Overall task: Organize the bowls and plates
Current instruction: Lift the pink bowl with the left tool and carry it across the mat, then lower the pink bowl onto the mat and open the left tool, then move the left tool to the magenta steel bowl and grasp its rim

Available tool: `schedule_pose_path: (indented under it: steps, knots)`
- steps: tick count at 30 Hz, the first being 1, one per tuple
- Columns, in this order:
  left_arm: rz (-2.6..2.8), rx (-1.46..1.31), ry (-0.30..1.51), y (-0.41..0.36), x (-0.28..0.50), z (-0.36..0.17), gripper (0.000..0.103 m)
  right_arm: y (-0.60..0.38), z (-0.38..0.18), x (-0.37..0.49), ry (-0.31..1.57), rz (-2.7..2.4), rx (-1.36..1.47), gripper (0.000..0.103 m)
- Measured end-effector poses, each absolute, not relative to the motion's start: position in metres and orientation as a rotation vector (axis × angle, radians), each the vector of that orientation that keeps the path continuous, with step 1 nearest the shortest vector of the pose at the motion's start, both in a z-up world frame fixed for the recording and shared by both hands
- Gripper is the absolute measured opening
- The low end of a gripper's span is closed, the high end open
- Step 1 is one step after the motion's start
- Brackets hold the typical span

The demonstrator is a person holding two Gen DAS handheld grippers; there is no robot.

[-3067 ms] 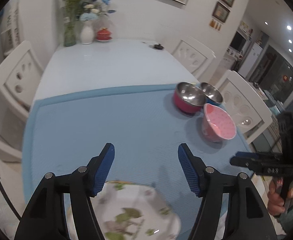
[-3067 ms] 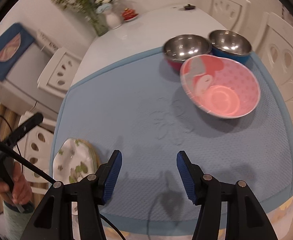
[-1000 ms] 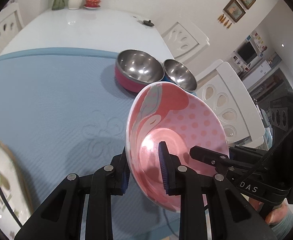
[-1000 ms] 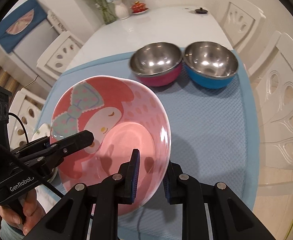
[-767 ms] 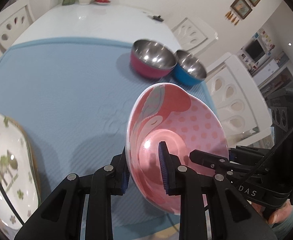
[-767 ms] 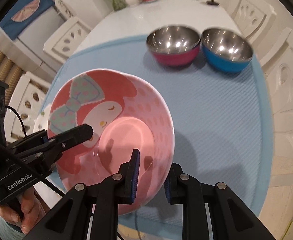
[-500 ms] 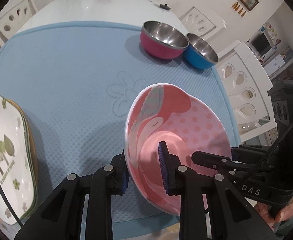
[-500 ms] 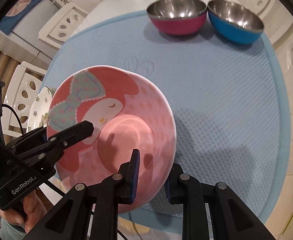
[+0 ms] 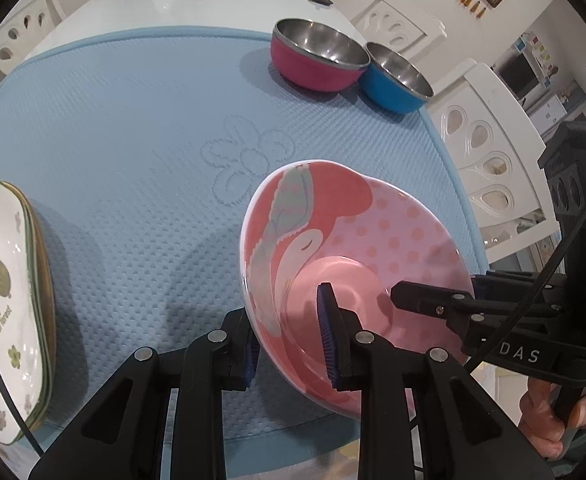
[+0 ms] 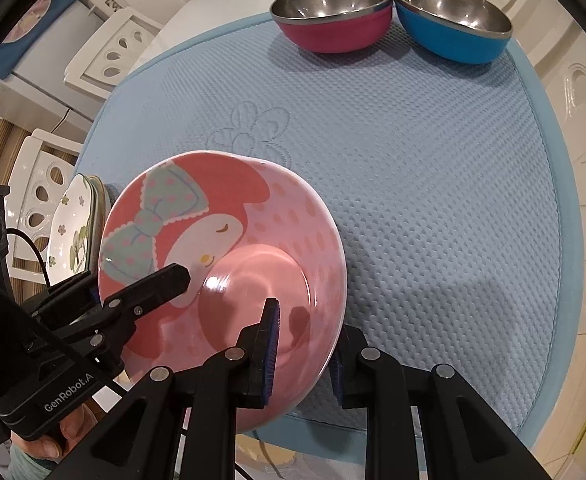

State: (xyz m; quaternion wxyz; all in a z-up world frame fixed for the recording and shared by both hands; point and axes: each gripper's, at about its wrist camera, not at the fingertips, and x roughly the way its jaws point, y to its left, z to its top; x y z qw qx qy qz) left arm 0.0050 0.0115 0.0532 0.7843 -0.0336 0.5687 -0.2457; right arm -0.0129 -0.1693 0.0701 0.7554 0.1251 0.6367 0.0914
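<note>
Pink bowl (image 9: 357,256) tilted, mouth facing left gripper (image 9: 289,344).

Three seconds back our left gripper (image 9: 289,340) and right gripper (image 10: 303,356) stood open over the blue mat (image 9: 133,128), with the pink bowl (image 9: 357,264) sitting beside the magenta bowl (image 9: 317,60) and blue bowl (image 9: 397,80). Now we both pinch its rim on opposite sides, well away from those two, near the mat's front edge. Over the last second we have brought it lower, and the floral plates (image 9: 1,292) have come into the left view.
</note>
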Motion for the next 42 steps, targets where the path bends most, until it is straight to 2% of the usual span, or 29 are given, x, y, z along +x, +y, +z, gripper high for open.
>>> schedule_pose_path:
  steps: [15,23,25,26,27,28,29,30,32,36,42]
  knots:
    - [-0.584,-0.011,1.240,0.018,-0.005,0.064,0.022,-0.183,0.081,-0.034,1.406,0.271,0.289,0.022]
    - [-0.583,0.127,1.112,0.018,-0.007,0.119,0.024,-0.207,0.127,-0.033,1.313,0.310,0.269,0.022]
    - [-0.594,0.161,1.071,0.014,0.003,0.134,0.032,-0.214,0.140,-0.024,1.268,0.301,0.268,0.022]
    - [-0.593,0.177,1.049,0.010,0.011,0.139,0.039,-0.219,0.146,-0.017,1.245,0.291,0.264,0.023]
    - [-0.592,0.190,1.023,0.006,0.022,0.145,0.041,-0.223,0.150,-0.009,1.228,0.277,0.263,0.027]
    - [-0.591,0.196,1.006,0.001,0.034,0.149,0.041,-0.229,0.152,-0.001,1.214,0.264,0.268,0.041]
    - [-0.593,0.195,0.998,-0.002,0.043,0.151,0.044,-0.235,0.153,0.010,1.199,0.247,0.285,0.050]
    - [-0.598,0.185,0.987,-0.007,0.058,0.153,0.054,-0.240,0.154,0.018,1.182,0.233,0.310,0.056]
    - [-0.588,0.155,0.973,-0.012,0.084,0.152,0.067,-0.250,0.155,0.037,1.156,0.231,0.386,0.056]
    - [-0.610,0.025,1.024,-0.018,0.149,0.139,0.067,-0.266,0.145,0.070,1.160,0.180,0.513,0.056]
    - [-0.601,-0.052,1.102,-0.027,0.221,0.104,0.065,-0.260,0.123,0.119,1.178,0.134,0.544,0.055]
